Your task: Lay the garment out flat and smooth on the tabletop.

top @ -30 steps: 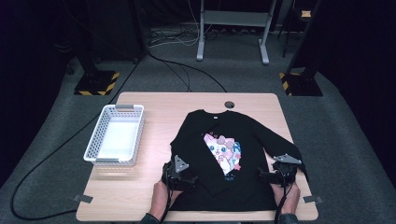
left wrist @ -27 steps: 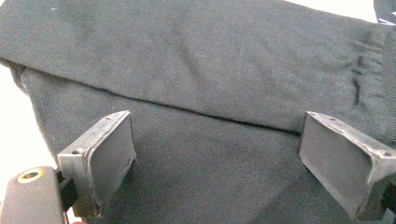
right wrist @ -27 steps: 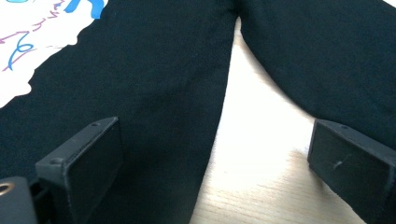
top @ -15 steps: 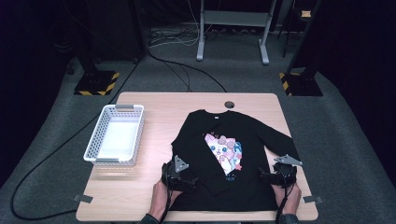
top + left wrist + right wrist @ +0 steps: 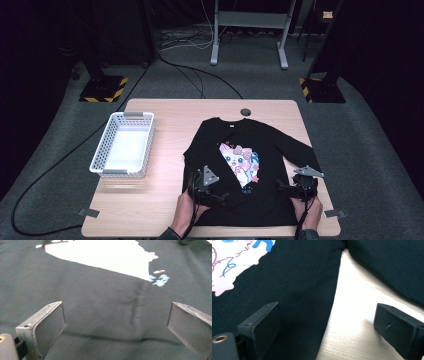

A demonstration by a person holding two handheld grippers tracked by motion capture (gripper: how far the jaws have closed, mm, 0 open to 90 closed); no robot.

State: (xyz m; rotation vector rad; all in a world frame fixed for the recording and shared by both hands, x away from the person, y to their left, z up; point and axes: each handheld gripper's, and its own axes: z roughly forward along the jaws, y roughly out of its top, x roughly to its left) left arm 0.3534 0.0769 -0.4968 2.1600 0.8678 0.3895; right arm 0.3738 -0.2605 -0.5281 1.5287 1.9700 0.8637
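A black long-sleeved shirt [image 5: 250, 165] with a cartoon print lies flat on the right half of the wooden table [image 5: 165, 115]. Left gripper [image 5: 216, 196], jaws just opened wide, hovers over its near hem. Right gripper [image 5: 286, 189], jaws spread, straddles the shirt's right edge. White basket [image 5: 123, 145] stands left.
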